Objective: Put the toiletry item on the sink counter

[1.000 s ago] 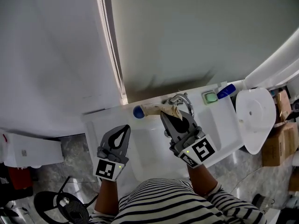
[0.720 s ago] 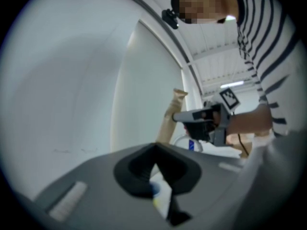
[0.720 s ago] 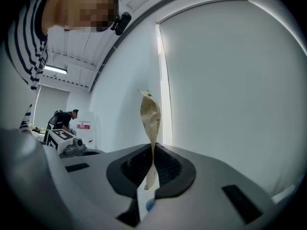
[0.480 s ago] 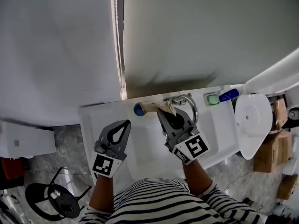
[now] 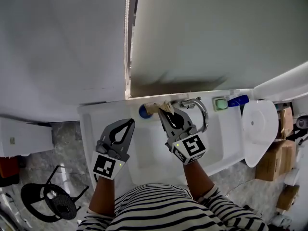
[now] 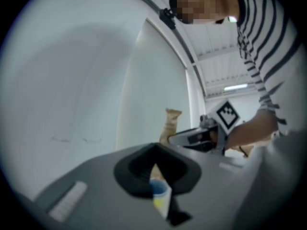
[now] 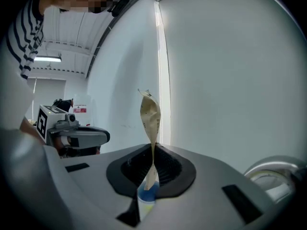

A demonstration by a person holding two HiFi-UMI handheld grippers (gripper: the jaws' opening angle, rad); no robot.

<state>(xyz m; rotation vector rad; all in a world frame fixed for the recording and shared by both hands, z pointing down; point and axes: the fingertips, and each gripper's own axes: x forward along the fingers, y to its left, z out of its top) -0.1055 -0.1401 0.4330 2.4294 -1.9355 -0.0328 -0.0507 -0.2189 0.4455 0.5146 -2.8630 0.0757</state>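
Note:
A cream toiletry tube [image 5: 155,108] with a blue cap [image 5: 144,111] lies level over the back ledge of the white sink counter [image 5: 92,125], left of the faucet. My right gripper [image 5: 164,112] is shut on the tube's flat crimped end. In the right gripper view the tube [image 7: 149,113] stands up twisted out of the closed jaws of the right gripper [image 7: 153,150]. My left gripper [image 5: 130,123] hovers over the basin's left side, shut and empty. The left gripper view shows the left gripper [image 6: 154,150] closed, with the tube [image 6: 170,124] beyond it.
A chrome faucet [image 5: 198,109] curves just right of the right gripper. A green soap dish [image 5: 220,103] and a blue item [image 5: 238,100] sit on the ledge further right. A white toilet lid [image 5: 260,124] and cardboard boxes [image 5: 269,159] are at the right, a black stool [image 5: 48,201] at lower left.
The right gripper with the tube has shifted a little left, away from the faucet. The left gripper has barely moved. The head view has swung slightly.

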